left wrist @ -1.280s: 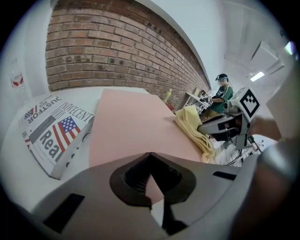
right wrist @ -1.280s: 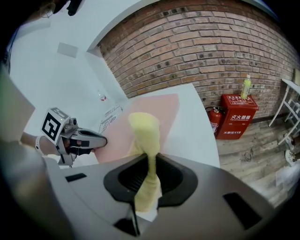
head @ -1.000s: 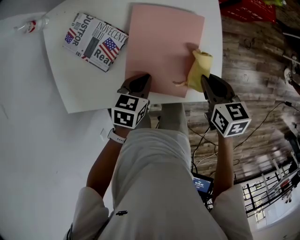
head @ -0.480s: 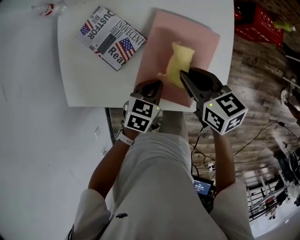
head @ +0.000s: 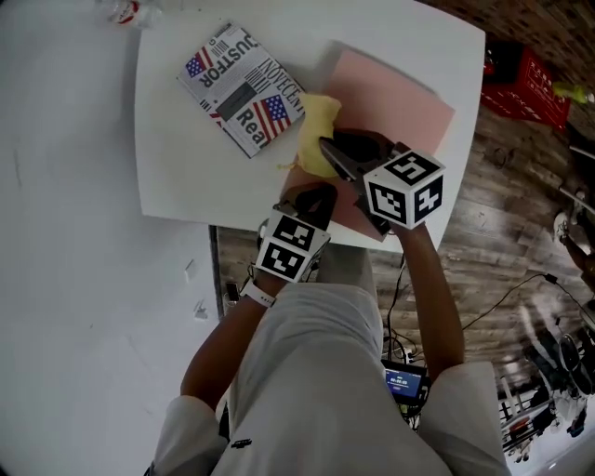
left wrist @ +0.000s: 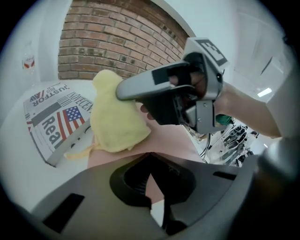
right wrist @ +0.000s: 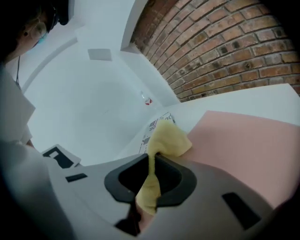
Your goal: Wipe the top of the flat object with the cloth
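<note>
A pink flat sheet [head: 395, 93] lies on the white table [head: 177, 158]. My right gripper [head: 325, 144] is shut on a yellow cloth [head: 314, 116], which is bunched at the sheet's left edge beside the magazine. In the right gripper view the cloth [right wrist: 169, 136] runs pinched between the jaws of my right gripper [right wrist: 152, 154], with the pink sheet [right wrist: 243, 140] to its right. My left gripper [head: 316, 195] is shut, its tips at the sheet's near edge. The left gripper view shows the closed left gripper [left wrist: 149, 154] over the pink sheet [left wrist: 173, 140], with the cloth [left wrist: 115, 117] just ahead.
A flag-printed magazine [head: 242, 84] lies left of the sheet, touching the cloth. A small bottle [head: 121, 11] lies at the far left. A red crate [head: 530, 79] and cables sit on the wood floor to the right. The table's near edge is just behind the left gripper.
My right gripper has dragged the yellow cloth leftward across the pink sheet, from its right edge to its left edge by the magazine. The left gripper has stayed at the near edge.
</note>
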`<action>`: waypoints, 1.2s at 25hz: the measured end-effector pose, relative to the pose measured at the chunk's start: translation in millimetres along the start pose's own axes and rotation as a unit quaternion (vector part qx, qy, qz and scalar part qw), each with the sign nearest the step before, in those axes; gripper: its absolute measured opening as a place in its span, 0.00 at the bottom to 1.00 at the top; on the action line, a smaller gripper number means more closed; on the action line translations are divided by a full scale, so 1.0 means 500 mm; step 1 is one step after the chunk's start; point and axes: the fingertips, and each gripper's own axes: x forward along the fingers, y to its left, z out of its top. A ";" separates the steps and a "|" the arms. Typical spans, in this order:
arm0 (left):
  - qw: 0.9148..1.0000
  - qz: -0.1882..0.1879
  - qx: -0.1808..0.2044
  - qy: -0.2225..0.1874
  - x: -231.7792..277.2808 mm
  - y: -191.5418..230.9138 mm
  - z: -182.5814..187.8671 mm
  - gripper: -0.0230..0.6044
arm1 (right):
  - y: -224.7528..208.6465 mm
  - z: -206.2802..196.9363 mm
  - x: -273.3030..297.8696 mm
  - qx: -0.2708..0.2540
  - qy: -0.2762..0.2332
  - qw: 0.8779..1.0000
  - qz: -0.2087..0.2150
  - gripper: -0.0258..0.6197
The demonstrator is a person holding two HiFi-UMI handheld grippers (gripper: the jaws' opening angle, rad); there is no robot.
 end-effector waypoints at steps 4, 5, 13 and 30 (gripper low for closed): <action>1.000 0.008 0.008 0.000 0.000 0.000 0.000 0.07 | -0.035 -0.020 0.023 -0.019 0.036 0.998 -0.042 0.12; 1.000 0.007 0.008 0.000 0.000 0.001 0.000 0.07 | -0.041 -0.023 0.019 -0.026 0.045 0.997 -0.053 0.12; 1.000 0.005 0.005 0.002 -0.001 0.007 -0.004 0.07 | -0.083 -0.063 -0.059 -0.069 0.095 0.985 -0.127 0.12; 1.000 0.001 -0.002 0.007 -0.001 0.006 -0.004 0.07 | -0.235 -0.100 -0.275 -0.077 0.109 0.965 -0.227 0.12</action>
